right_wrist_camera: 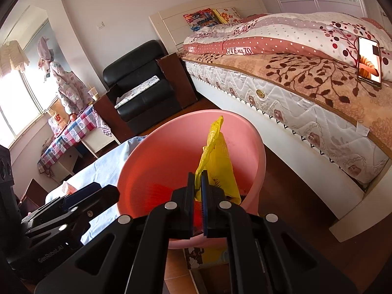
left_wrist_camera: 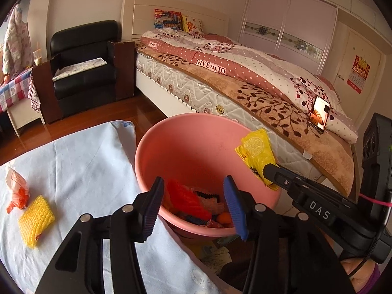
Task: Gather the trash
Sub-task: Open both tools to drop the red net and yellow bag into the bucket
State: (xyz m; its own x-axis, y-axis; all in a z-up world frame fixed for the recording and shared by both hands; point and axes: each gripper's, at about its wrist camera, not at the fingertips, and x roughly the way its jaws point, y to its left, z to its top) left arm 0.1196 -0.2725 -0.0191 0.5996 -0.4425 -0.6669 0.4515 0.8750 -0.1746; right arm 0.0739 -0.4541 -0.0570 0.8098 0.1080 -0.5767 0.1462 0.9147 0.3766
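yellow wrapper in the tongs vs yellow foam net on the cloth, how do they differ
The yellow wrapper is smooth, crumpled plastic, held up over the pink basin by the right tongs. The yellow foam net is ribbed mesh, lying flat and free on the blue cloth. Both are yellow.

You have a round pink plastic basin (left_wrist_camera: pixel 196 144) standing beside the pale blue cloth-covered surface (left_wrist_camera: pixel 80 161), and in its bottom lie a crumpled red foam net (left_wrist_camera: pixel 186 198), a small orange fruit (left_wrist_camera: pixel 224 218) and other scraps too jumbled to tell apart. Your crinkled yellow plastic wrapper with a lemon print (right_wrist_camera: pixel 215 161) hangs upright over the basin's inside, pinched at its lower end. On the cloth you have two pieces well apart from the basin: a flat yellow foam net sleeve (left_wrist_camera: pixel 35 218) and, just beside it, a crumpled orange-and-clear plastic bag (left_wrist_camera: pixel 17 188).
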